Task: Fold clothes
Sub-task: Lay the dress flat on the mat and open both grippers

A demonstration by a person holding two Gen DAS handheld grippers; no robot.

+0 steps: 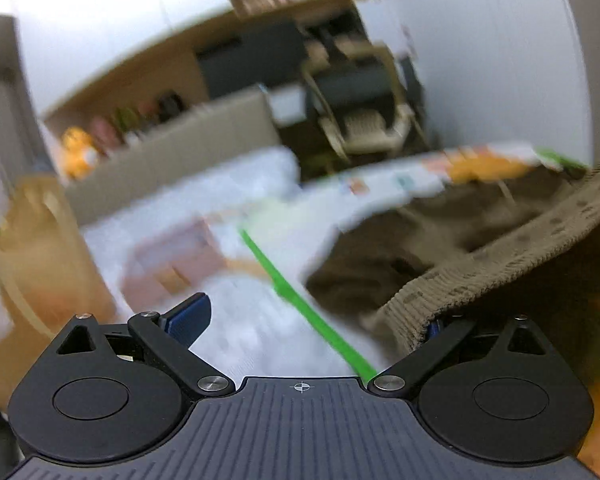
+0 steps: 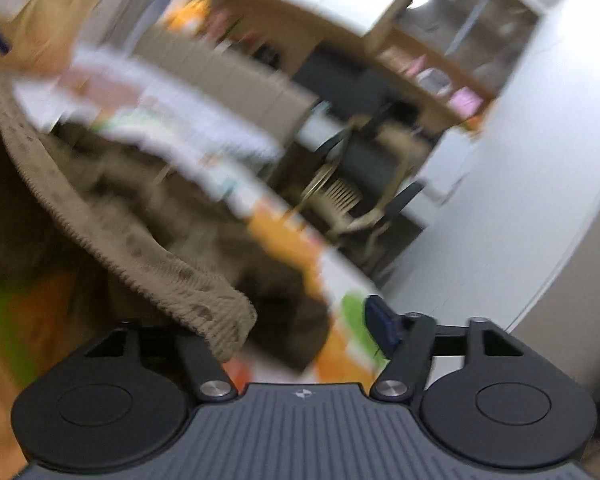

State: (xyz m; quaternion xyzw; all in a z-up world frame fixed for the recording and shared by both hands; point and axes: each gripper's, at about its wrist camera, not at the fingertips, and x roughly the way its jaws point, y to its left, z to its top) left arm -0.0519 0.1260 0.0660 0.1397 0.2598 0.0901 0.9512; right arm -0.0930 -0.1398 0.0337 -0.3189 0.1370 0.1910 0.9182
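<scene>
A brown ribbed knit garment (image 1: 500, 256) hangs across the right side of the left wrist view, its hem lying over my left gripper's right finger and hiding that pad. My left gripper (image 1: 312, 324) is open, and its blue left pad (image 1: 188, 320) is bare. In the right wrist view the same knit garment (image 2: 148, 268) sweeps down from the upper left, and its hem corner covers the left finger. My right gripper (image 2: 300, 332) is open too, with its blue right pad (image 2: 382, 326) free. Both views are motion-blurred.
Below lies a white sheet (image 1: 260, 320) with a green stripe (image 1: 300, 304) and orange and pink patches. Behind it stand a wooden rocking chair (image 1: 360, 120), a low shelf (image 1: 140, 96) with small items, a wall shelf (image 2: 440, 68) and a white wall (image 2: 520, 200).
</scene>
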